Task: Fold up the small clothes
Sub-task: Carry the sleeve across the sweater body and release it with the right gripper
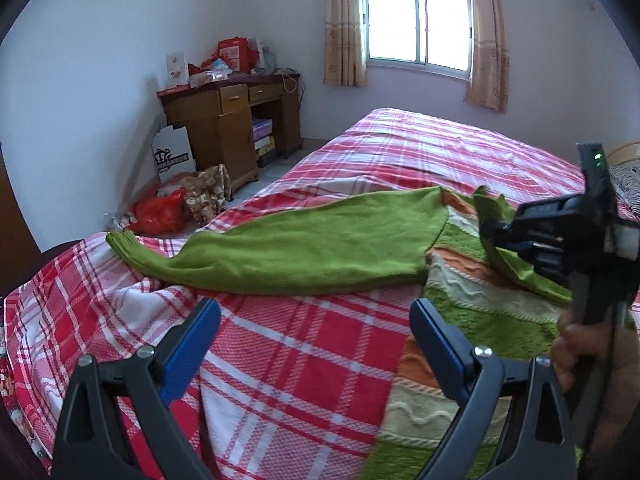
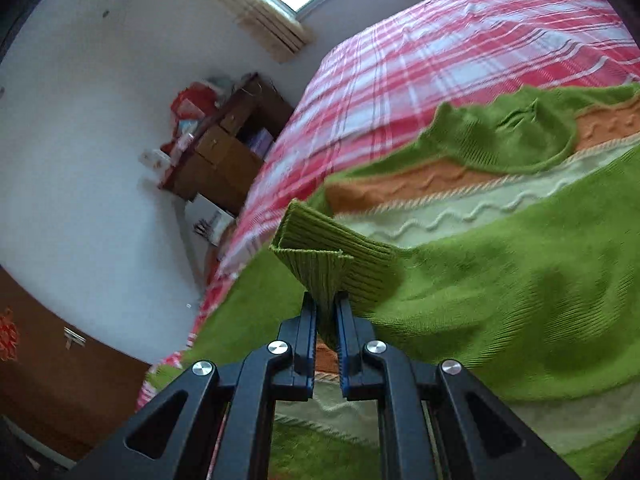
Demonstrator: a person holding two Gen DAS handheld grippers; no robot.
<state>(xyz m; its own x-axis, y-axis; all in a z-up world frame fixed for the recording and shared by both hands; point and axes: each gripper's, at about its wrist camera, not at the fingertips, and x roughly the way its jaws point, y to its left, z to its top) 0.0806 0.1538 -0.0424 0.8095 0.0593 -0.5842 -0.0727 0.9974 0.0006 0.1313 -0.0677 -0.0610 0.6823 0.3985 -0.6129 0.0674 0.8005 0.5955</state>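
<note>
On the left, the left tongs (image 1: 316,332) are spread wide with nothing between them. They hang over the bed with the red and white checked sheet (image 1: 304,380).

The soft green knitted sweater with orange and pale wavy stripes (image 1: 460,280) lies flat on the bed. One long green sleeve (image 1: 304,248) stretches out to the left, and its ribbed end (image 1: 120,240) sits close to the bed's left edge.

The sweater looks light and floppy. It bends and sags wherever nothing holds it up, so it probably needs a hold at an edge, like a cuff, the hem or a shoulder. The ribbed parts look thicker and should be easier to pinch. Knit can stretch, so a gentle pull seems best.

On the right, the right tongs (image 2: 326,312) are pressed together, pinching a ribbed green cuff (image 2: 320,256) that is lifted up.

The bed has lots of open sheet behind the sweater (image 2: 460,52). The near left edge is close, so the sleeve could slip off there.
</note>
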